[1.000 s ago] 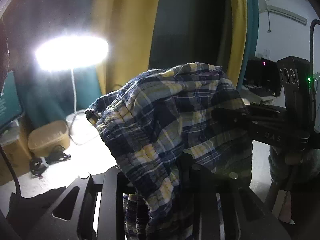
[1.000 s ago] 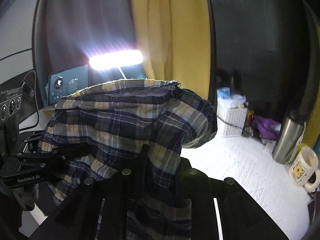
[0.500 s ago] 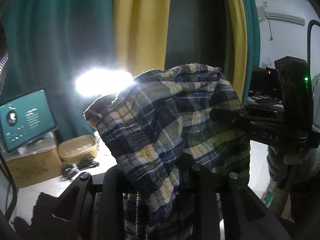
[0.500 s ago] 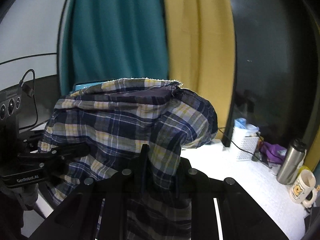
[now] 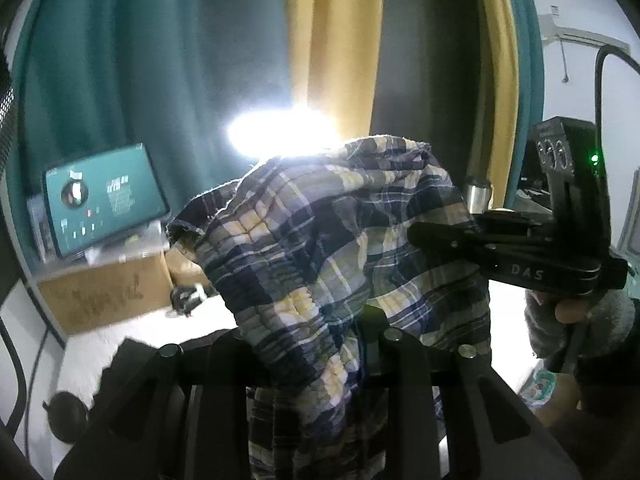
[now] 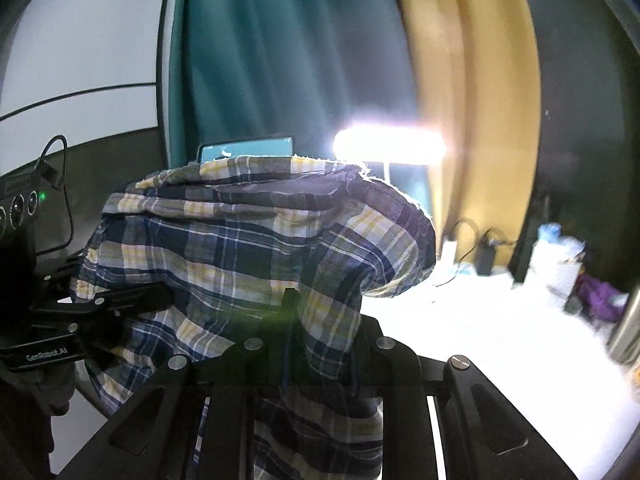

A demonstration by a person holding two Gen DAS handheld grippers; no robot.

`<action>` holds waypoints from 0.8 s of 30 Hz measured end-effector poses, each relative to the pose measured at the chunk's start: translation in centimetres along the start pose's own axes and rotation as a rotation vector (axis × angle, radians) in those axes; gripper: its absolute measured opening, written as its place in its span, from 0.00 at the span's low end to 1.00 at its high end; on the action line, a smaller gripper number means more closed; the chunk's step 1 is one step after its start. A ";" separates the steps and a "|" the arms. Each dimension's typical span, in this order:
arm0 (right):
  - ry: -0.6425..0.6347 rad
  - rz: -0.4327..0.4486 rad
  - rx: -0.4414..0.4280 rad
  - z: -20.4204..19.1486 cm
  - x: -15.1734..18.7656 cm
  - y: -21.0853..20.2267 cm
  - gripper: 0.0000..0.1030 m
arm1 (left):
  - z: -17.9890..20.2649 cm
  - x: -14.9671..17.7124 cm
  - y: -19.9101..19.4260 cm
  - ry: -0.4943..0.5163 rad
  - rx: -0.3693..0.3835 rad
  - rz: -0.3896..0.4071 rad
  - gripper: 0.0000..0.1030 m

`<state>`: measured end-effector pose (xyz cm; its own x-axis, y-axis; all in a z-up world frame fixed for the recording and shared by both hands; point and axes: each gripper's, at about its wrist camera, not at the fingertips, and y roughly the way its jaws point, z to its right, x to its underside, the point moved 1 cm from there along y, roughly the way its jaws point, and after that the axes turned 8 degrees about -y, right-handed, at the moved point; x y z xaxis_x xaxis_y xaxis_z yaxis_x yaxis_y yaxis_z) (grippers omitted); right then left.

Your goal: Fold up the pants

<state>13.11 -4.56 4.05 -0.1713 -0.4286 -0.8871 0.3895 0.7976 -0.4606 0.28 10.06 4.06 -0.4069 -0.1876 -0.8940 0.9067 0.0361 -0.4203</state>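
Note:
The blue, yellow and white plaid pants (image 5: pixel 332 248) hang bunched in the air between both grippers. My left gripper (image 5: pixel 368 318) is shut on a fold of them; its tips are buried in the cloth. From the right of that view my right gripper (image 5: pixel 424 236) reaches into the same bundle, with a person's gloved hand (image 5: pixel 576 316) behind it. In the right wrist view the pants (image 6: pixel 248 248) drape over my right gripper (image 6: pixel 290 302), which is shut on the cloth. The left gripper (image 6: pixel 158 298) bites the fabric's left side there.
A bright lamp (image 5: pixel 280 134) glares behind the pants, in front of teal and yellow curtains (image 6: pixel 288 60). A lit tablet (image 5: pixel 104 198) stands on a cardboard box (image 5: pixel 108 292). The white table (image 6: pixel 500 344) holds cables, a charger (image 6: pixel 486 258) and a purple item (image 6: pixel 600 296).
Both views have swung left: the lamp and curtains slid right, the tablet came into the left view, and the mug left the right view. The pants stay gripped the same way.

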 end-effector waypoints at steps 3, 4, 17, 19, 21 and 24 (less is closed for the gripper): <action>0.017 -0.044 -0.017 -0.3 1.0 2.1 0.20 | -1.4 1.2 1.6 -0.031 -0.012 -0.054 0.25; 0.025 -0.064 -0.021 -0.2 1.5 3.2 0.20 | -1.5 1.5 2.0 -0.037 -0.014 -0.067 0.25; 0.073 -0.176 -0.048 -0.1 3.1 9.5 0.20 | -4.1 4.0 6.3 -0.085 -0.040 -0.187 0.25; 0.072 -0.191 -0.048 0.2 3.5 10.2 0.20 | -4.5 4.4 6.9 -0.098 -0.043 -0.202 0.25; 0.071 -0.204 -0.049 0.1 3.7 10.7 0.20 | -5.0 4.6 7.6 -0.108 -0.050 -0.218 0.25; 0.079 -0.227 -0.053 0.4 4.2 11.5 0.20 | -5.5 5.1 8.6 -0.118 -0.057 -0.240 0.25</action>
<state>17.23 2.66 -4.97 -0.3199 -0.5664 -0.7595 0.2857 0.7066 -0.6473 5.43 14.86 -4.95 -0.5903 -0.3100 -0.7452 0.7770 0.0317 -0.6287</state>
